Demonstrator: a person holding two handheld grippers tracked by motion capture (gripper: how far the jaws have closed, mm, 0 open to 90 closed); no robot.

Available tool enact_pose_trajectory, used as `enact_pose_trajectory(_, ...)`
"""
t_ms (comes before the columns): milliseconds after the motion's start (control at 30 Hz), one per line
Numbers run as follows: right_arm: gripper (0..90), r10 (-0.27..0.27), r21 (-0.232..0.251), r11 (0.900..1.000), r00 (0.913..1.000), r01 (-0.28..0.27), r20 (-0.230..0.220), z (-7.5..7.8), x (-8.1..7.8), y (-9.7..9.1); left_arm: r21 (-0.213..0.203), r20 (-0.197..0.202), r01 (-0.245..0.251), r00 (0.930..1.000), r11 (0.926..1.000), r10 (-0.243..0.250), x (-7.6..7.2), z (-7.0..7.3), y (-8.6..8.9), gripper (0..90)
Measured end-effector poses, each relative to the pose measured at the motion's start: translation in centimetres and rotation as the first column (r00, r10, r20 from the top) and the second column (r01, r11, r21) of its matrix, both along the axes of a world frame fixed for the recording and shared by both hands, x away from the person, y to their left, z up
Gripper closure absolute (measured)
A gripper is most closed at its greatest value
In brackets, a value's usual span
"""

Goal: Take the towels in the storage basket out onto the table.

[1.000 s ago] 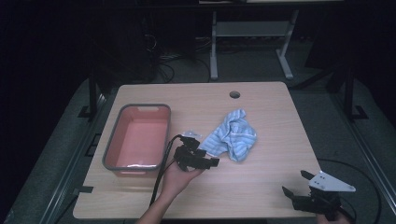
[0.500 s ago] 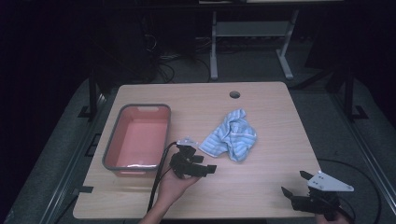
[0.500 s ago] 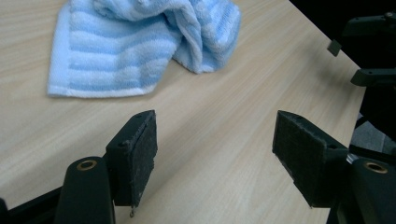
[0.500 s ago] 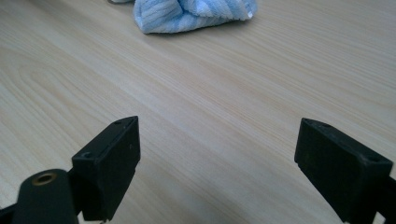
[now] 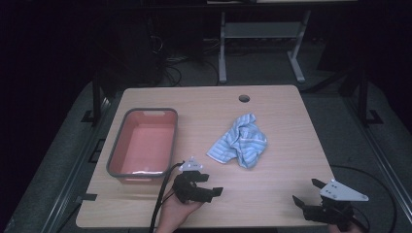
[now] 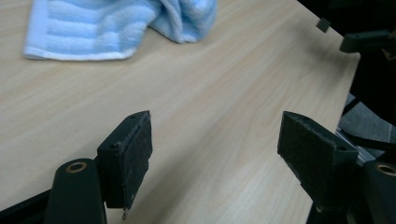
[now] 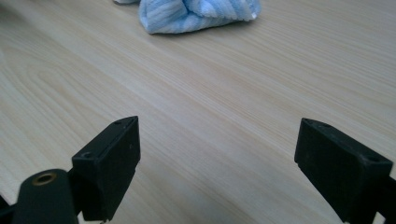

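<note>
Table: a light wooden top is seen from the high view, with a round hole near its far edge. The wood grain is also shown in both gripper views.

Tub: a grey-rimmed rectangular tub with a pink inside is placed on the left part of the table. It is set upright, its long side running away from the person. Something pale is seen at its near inner end, but what it is cannot be told.

Towel: a light blue striped towel is laid crumpled near the middle of the table, to the right of the tub and apart from it. It is touched by no gripper. It is seen at the top of the left gripper view and at the top of the right gripper view.

Left hand-held gripper: it is held by a hand over the near edge of the table, just in front of the tub's near right corner. Its jaws are spread wide and nothing is held between them; bare wood is seen in the gap.

Right hand-held gripper: it is held at the near right corner of the table, well apart from the towel. Its jaws are spread wide too, with bare table between them.

Cable: a black cable is led from the left hand-held gripper down past the near table edge.
</note>
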State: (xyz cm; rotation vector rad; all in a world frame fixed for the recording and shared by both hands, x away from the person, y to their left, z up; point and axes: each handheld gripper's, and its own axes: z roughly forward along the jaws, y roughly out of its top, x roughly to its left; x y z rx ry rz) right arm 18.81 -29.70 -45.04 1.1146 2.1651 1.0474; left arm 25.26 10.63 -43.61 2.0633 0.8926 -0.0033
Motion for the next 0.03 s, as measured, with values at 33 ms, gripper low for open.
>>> enact_pose_trajectory(33, 13.7, 0.008, -0.001, 1.0, 1.0, -0.008, 0.002, 0.0, 0.05, 0.04, 0.0, 0.0, 0.0, 1.0, 1.0, 0.0, 0.0, 0.0, 0.0, 25.9)
